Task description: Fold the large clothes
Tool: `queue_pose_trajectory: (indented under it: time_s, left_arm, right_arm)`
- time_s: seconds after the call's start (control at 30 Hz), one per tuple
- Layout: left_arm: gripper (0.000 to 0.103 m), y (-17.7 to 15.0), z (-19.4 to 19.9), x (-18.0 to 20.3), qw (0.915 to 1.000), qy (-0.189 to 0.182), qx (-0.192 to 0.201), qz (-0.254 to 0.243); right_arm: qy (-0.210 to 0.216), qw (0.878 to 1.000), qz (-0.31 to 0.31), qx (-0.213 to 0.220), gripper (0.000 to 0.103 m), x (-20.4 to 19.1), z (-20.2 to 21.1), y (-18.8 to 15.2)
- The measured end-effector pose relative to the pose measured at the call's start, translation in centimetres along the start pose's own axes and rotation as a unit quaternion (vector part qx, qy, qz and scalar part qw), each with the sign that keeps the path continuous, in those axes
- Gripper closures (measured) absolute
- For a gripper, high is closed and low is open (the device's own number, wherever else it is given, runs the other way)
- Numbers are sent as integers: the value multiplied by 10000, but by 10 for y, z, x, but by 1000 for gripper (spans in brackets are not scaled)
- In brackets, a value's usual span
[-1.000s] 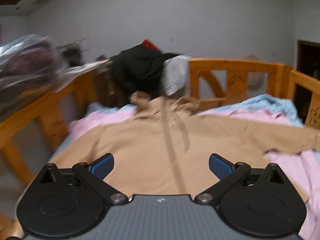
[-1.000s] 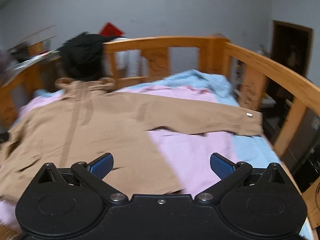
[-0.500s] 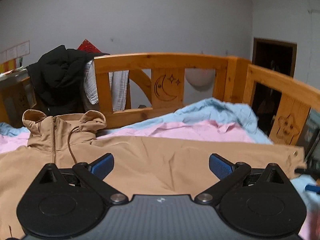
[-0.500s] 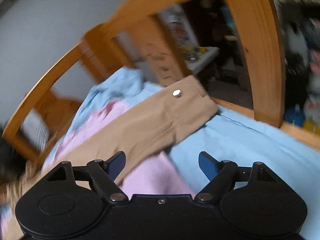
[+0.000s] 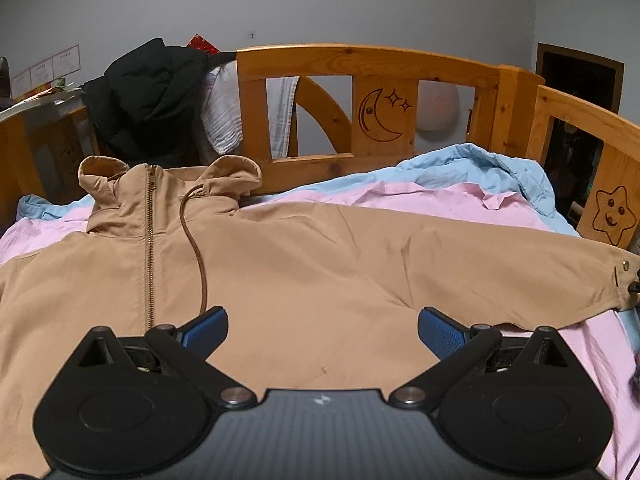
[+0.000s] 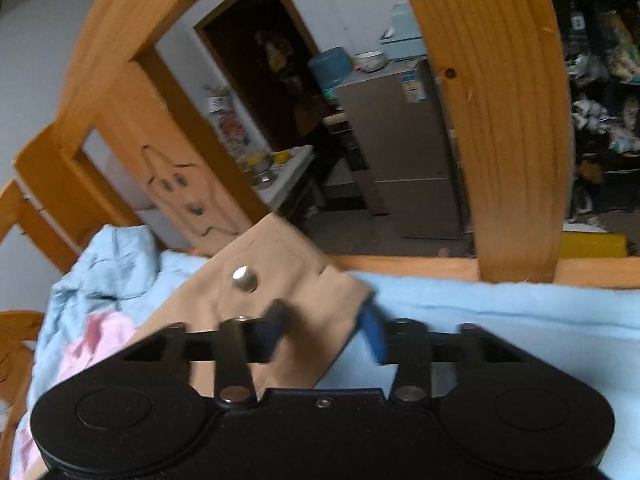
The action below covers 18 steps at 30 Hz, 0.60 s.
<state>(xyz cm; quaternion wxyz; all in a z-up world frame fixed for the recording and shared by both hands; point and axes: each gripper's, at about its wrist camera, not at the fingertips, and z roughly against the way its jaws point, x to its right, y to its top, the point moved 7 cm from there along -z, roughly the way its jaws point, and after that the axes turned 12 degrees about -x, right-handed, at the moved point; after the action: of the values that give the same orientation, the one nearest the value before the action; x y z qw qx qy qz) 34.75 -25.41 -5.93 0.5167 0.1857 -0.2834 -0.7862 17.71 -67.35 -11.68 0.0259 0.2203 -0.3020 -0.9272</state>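
Note:
A tan hooded jacket lies spread face up on the bed, zipper shut, one sleeve stretched out to the right. My left gripper hovers open just above the jacket's chest, near the armpit, with nothing between its blue pads. The sleeve's cuff, with a metal snap, lies by the bed's side rail. My right gripper is tilted over it and its jaws are closing. The cuff lies flat between the pads, one pad at its edge. I see no pinch in the cloth.
Pink and light blue bedding lie under the jacket. A wooden headboard carries a black coat and a white cloth. The thick wooden side rail post stands just beyond the cuff. A fridge stands outside the bed.
The left view swung right along the jacket and sank closer to it. My right gripper rolled, dropped to the sleeve cuff, and its jaws narrowed from wide open to either side of the cuff.

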Motion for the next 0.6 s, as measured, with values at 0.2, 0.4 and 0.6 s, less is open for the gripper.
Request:
queue_pose_trajectory:
  time_s: [0.2,0.4,0.6]
  left_arm:
    - [0,2,24,-12,9993,-367,-82,73]
    - [1,24,70,-44,9910,-1103,211,729]
    - [1,44,133,-93,9838,-1114,654,1243]
  right_arm:
    - [303,9977,512,316,94,-11,31,13]
    - [1229,9627,2057,1255,96,-79,123,18]
    - [2633,8798,3437,1963,96,-189,221,-22]
